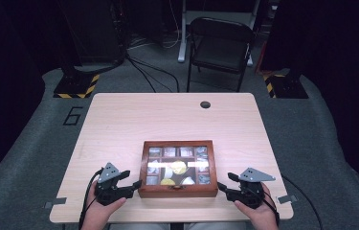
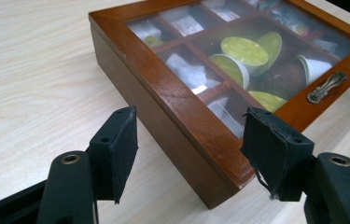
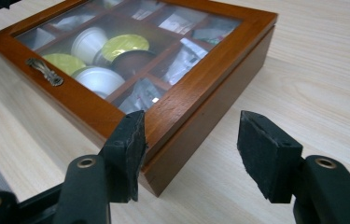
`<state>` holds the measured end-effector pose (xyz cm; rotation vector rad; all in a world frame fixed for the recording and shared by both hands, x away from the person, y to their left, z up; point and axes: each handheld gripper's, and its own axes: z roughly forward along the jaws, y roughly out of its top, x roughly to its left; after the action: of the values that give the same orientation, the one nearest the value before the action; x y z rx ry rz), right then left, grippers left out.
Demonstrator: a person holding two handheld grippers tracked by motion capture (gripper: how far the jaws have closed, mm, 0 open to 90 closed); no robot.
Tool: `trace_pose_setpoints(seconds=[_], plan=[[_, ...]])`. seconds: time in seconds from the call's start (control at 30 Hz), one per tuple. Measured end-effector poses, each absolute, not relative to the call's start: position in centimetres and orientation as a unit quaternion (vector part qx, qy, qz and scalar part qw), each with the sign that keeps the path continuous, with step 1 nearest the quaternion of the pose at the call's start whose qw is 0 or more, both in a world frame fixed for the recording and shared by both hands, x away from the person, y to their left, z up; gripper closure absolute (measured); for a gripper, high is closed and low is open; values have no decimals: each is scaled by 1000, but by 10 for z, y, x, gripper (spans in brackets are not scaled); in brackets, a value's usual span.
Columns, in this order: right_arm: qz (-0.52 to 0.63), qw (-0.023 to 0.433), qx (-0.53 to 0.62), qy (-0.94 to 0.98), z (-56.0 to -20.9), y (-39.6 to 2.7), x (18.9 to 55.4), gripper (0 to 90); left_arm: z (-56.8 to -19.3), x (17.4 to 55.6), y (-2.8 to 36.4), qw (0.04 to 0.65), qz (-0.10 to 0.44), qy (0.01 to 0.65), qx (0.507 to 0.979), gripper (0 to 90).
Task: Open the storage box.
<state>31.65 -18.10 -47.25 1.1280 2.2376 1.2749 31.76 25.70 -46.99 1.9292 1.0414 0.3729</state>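
A reddish-brown wooden box (image 1: 177,191) holds yellow-green-topped white capsules (image 2: 244,50) on a pale wood-grain table (image 1: 119,124).

A light wooden tabletop (image 1: 134,120) with a round cable hole (image 1: 205,104) near its far edge; beyond it a black folding chair (image 1: 220,45) stands on grey floor (image 1: 330,134)

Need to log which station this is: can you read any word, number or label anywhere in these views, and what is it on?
"6": large dark numeral on the grey floor mat, left of the light wooden table.
Packets and green-lidded capsules inside the brown wooden box with a glass lid: any print too small and blurred to read.
Ornate metal handle on the lid: no text.
Nothing else legible.
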Motion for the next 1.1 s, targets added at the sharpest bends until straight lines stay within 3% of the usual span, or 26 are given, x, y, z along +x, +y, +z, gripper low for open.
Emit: trace_pose_setpoints(seconds=[0.57,1.1], plan=[[433,130,360,816,-482,-168,315,449,-477,313,245,431,133,387,804,405],[422,109,344,832,-486,-165,315,520,-473,314,252,446,132,401,789,407]])
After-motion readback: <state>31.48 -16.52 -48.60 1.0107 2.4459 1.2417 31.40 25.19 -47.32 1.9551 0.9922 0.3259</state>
